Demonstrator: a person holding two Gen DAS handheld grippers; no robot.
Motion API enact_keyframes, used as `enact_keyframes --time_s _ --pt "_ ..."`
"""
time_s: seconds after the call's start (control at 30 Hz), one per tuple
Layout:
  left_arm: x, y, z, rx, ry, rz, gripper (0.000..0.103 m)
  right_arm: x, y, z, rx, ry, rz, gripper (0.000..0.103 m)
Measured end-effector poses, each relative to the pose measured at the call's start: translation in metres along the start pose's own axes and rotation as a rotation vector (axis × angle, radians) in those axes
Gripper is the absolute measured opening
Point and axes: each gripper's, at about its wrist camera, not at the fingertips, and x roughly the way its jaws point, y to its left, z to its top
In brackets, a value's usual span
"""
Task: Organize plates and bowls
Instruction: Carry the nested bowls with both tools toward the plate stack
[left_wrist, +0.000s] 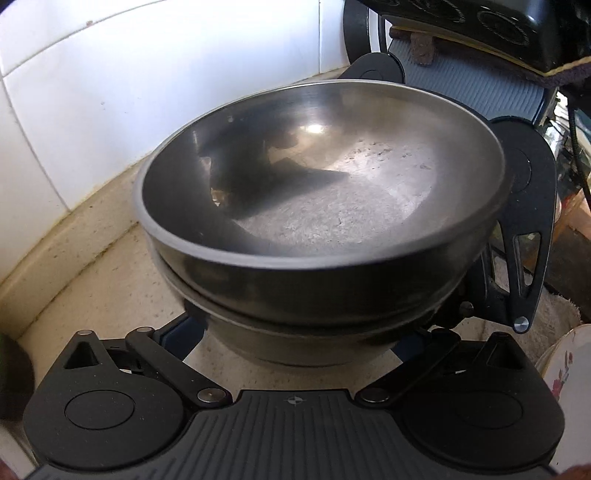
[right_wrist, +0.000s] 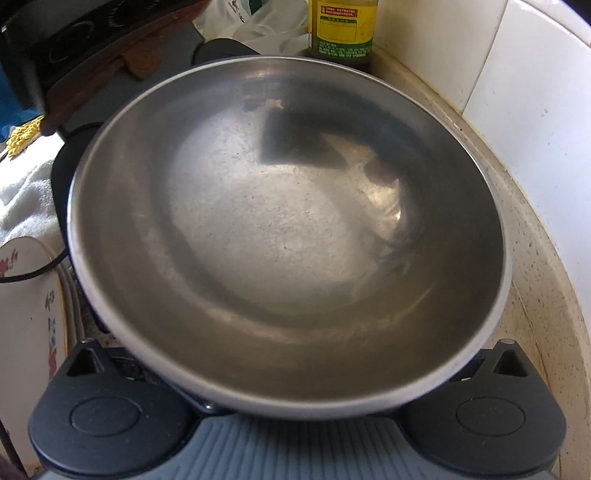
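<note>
Left wrist view: we nest the top steel bowl (left_wrist: 325, 177) onto the lower bowl (left_wrist: 306, 343) above the surface (left_wrist: 110, 280). Both tools' spread we cannot tell. Next, settle it level.

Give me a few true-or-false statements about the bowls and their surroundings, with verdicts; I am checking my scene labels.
1. The upper steel bowl sits nested in a lower steel bowl. True.
2. The upper steel bowl holds food. False: it is empty, showing only reflections and scuffs.
3. A bottle with a yellow label stands beyond the bowls, near the tiled wall. True.
4. The floral plate lies inside the upper steel bowl. False: it is outside the bowls, off to one side.
</note>
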Motion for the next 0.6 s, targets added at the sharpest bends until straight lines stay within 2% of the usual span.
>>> enact_keyframes --time_s 0.13,0.23,0.33,0.4,0.6 --pt "0.001 0.003 -0.002 -0.005 -0.002 -0.016 0.103 -0.002 -0.003 0.0 -0.003 0.03 -0.006 0.103" --pt "0.0 0.0 -0.001 -0.001 -0.003 -0.016 0.103 -0.008 -0.003 -0.004 -0.046 0.01 -0.029 0.103" --pt "-0.002 0.001 0.001 0.007 -0.004 -0.014 0.103 -0.009 -0.006 -0.002 -0.019 -0.026 0.016 0.103" --pt "-0.001 0.004 0.007 0.002 -0.008 -0.017 0.103 -0.011 -0.001 -0.002 -0.056 -0.043 0.03 0.103" --pt "-0.001 0.006 0.008 -0.025 -0.015 0.002 0.103 -0.01 -0.003 0.009 -0.057 -0.004 0.031 0.103"
